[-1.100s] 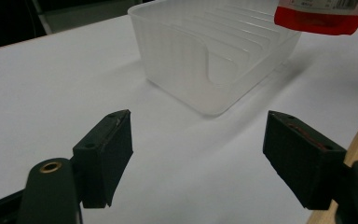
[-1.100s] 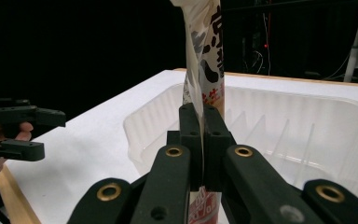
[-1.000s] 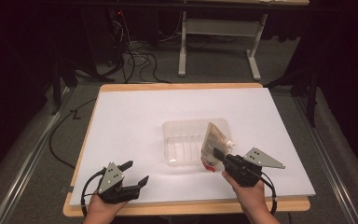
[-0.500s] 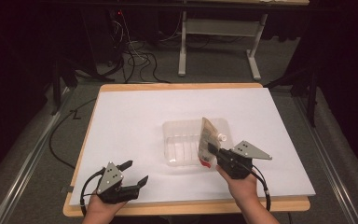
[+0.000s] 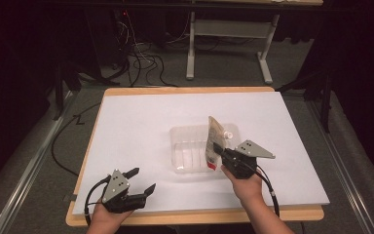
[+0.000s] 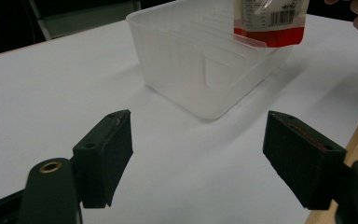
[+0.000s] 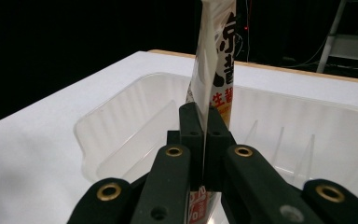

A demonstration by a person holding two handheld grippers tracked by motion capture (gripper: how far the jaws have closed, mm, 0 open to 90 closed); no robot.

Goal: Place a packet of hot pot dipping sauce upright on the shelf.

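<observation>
Jaws of the right gripper [image 5: 222, 155] are clamped on a flat printed pouch with a red bottom band [image 5: 214, 141], holding it upright over the near right part of a clear ribbed plastic tub [image 5: 185, 157] on the white tabletop [image 5: 136, 122]. Near the table's front left edge the left gripper [image 5: 141, 181] rests with its jaws spread wide, holding nothing, well apart from the tub.

The packet [image 7: 216, 60] carries large black East Asian characters down its face, with smaller red ones lower; its back [image 6: 270, 18] shows a barcode, digits probably too blurred to read.
</observation>
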